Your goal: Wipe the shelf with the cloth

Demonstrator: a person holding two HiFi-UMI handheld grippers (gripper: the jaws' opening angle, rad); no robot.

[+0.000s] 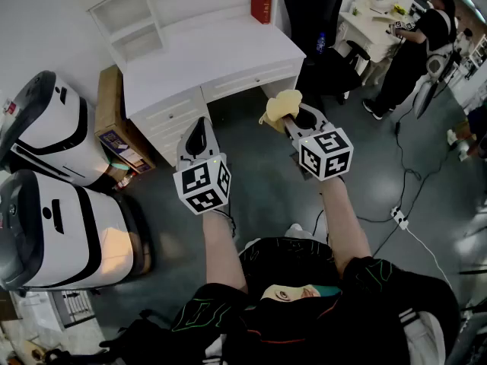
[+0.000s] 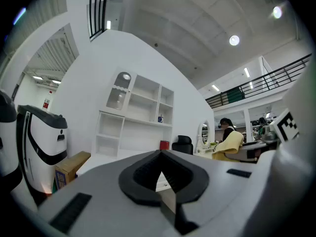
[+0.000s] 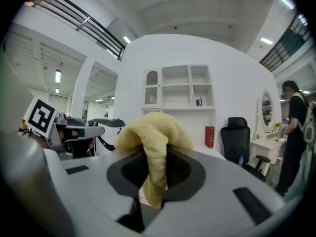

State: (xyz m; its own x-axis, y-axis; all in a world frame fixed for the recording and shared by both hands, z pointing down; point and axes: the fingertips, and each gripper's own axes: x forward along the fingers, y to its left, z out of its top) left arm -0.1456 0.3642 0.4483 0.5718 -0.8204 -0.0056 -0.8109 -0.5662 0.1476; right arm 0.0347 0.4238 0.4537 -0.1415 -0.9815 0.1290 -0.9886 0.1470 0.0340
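The white shelf unit [image 1: 129, 17] stands on a white desk [image 1: 205, 55] ahead of me, and a red book [image 1: 261, 2] is upright on the desk top. The shelf unit [image 2: 133, 117] fills the middle of the left gripper view, and in the right gripper view the shelf unit [image 3: 182, 93] is straight ahead. My right gripper [image 1: 293, 120] is shut on a yellow cloth [image 1: 279, 106], held in the air in front of the desk. The cloth [image 3: 153, 130] drapes over the right gripper [image 3: 157, 164]. My left gripper [image 1: 200, 130] hovers beside it; the left gripper [image 2: 160, 156] is shut and holds nothing.
Two large white machines [image 1: 46, 128] [image 1: 65, 238] stand at the left, with a cardboard box [image 1: 114, 124] beside the desk. A black office chair [image 1: 312, 14] is right of the desk. A person [image 1: 415, 44] stands at a table far right. Cables and a power strip [image 1: 397, 216] lie on the floor.
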